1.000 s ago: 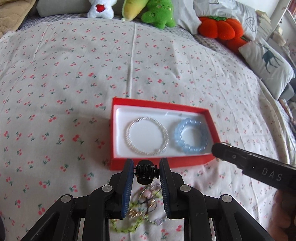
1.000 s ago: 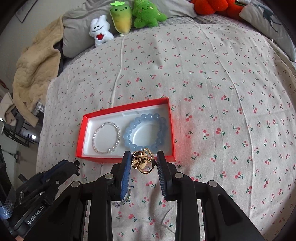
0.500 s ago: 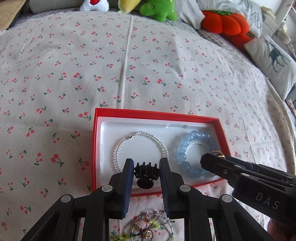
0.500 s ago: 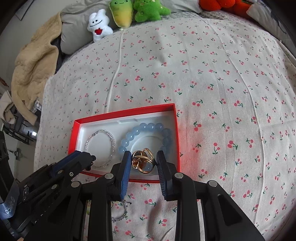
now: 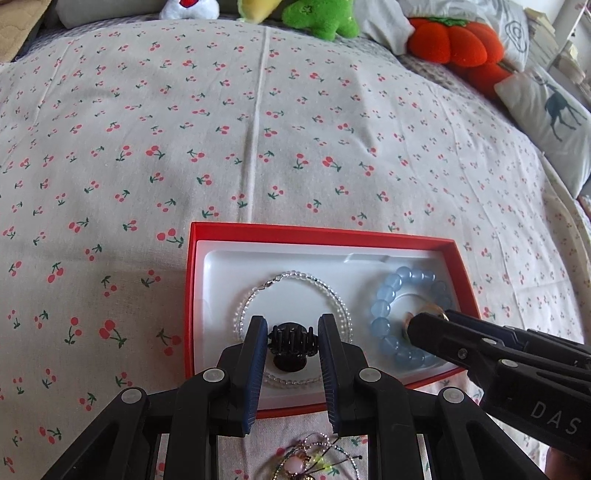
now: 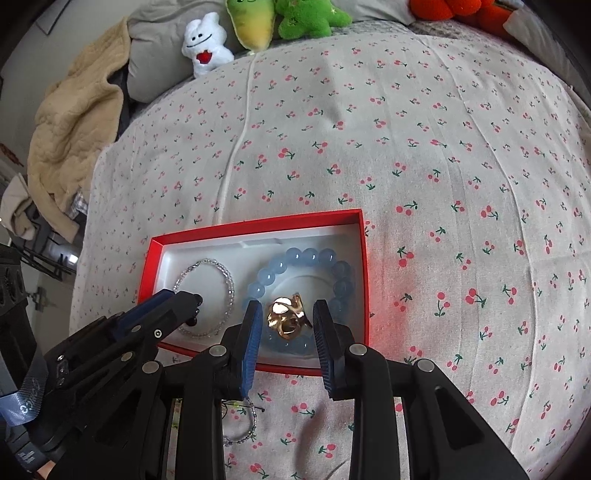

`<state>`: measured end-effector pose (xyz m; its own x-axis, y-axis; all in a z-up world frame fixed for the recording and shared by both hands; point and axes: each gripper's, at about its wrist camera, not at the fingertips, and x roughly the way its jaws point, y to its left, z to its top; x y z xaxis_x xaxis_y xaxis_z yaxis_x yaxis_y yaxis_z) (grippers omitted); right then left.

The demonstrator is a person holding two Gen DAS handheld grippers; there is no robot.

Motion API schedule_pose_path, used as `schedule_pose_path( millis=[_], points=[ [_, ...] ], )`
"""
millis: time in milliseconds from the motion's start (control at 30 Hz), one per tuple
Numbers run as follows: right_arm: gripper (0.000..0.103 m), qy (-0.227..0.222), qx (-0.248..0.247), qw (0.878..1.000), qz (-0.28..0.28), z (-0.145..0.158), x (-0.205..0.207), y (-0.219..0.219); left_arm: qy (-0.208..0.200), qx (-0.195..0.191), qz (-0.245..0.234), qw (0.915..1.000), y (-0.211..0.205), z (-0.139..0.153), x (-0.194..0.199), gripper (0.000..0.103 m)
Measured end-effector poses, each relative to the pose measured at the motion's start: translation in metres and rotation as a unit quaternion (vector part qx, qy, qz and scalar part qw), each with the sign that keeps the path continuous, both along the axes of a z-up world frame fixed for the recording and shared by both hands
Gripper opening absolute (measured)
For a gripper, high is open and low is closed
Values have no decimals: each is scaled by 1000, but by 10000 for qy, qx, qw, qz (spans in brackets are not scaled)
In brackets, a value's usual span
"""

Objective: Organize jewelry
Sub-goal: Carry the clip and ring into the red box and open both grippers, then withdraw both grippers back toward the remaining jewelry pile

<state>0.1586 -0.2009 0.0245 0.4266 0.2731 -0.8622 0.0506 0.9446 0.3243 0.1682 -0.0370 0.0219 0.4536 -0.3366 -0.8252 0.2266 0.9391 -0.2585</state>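
Cloth with little red cherries (image 5: 258, 129) covers the whole bed. Soft toys sit along the top of both pictures: a white plush (image 6: 205, 42), a green plush (image 6: 306, 16) and an orange pumpkin pillow (image 5: 454, 42). A tan blanket (image 6: 74, 122) hangs at the upper left of the right wrist view, and a deer pillow (image 5: 554, 110) lies at the right edge of the left wrist view.

Lots of bare cloth lies above and to both sides of the red box (image 5: 321, 230). The box sits low in the middle of both pictures, and its walls are low.

Inside the white tray, a clear bead bracelet (image 5: 295, 275) lies on the left and a blue bead bracelet (image 5: 399, 277) lies on the right. They are apart.

The left gripper (image 5: 291, 343) pinches a small black hair clip (image 5: 291, 345) over the clear bracelet. The right gripper (image 6: 284, 321) pinches a shiny gold ring (image 6: 286, 315) over the middle of the blue bracelet. I cannot tell if either piece touches the tray.

A pile of loose jewelry (image 5: 314, 461) lies on the cloth at the bottom edge, just outside the box.
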Motion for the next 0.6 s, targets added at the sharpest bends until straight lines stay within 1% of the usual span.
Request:
schedule_pose_path(
  millis=[100,233,333,467,600],
  points=[
    [34,-43,81,10000,-35,5,-1,-3,-48,-9,-2,10000,0,4,-3,24],
    [39,-130,151,9998,-77,13,-6,-5,-161,-2,-10,9999,1,11,-9,35],
    [42,-184,147,9997,-110,19,-11,-7,-247,41,-37,9997,1,17,-15,41],
    [46,-239,147,9995,-145,26,-20,-9,-318,103,-67,9994,3,22,-25,45],
    [52,-274,174,9992,-215,32,-30,-12,-344,159,-21,9993,7,25,-35,62]
  ],
)
